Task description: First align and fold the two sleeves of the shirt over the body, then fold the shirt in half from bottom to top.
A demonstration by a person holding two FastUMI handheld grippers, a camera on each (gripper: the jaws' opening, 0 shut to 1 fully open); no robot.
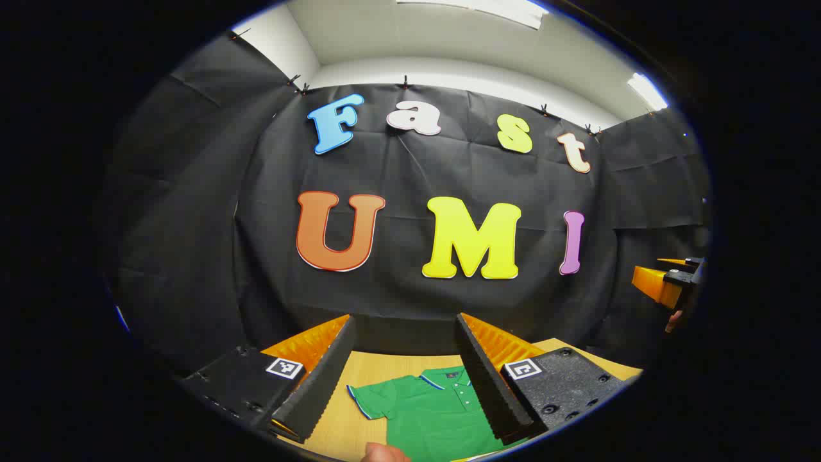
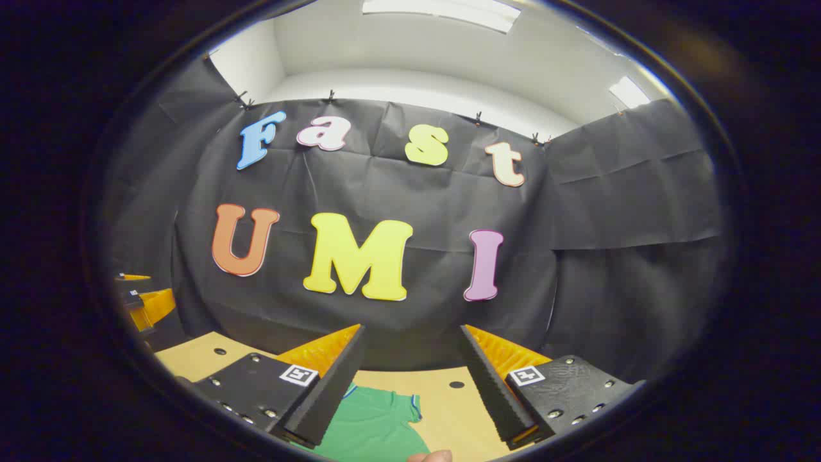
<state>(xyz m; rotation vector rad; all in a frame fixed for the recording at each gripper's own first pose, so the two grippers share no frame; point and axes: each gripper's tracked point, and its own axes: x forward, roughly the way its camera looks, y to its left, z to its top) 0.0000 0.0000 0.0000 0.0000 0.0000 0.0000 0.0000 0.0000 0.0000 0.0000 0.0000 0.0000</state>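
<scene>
Shirt (image 1: 430, 414) flat on table (image 1: 385, 369) in left gripper view, collar away, sleeve (image 1: 375, 398) spread sideways, unfolded. Left tool (image 1: 405, 375) raised above, spread wide, empty. Right gripper view: other sleeve (image 2: 378, 417) flat on table, right tool (image 2: 410, 385) wide, empty, hovering. Judged: nothing folded yet; both sleeve folds, bottom-to-top fold remain.
</scene>
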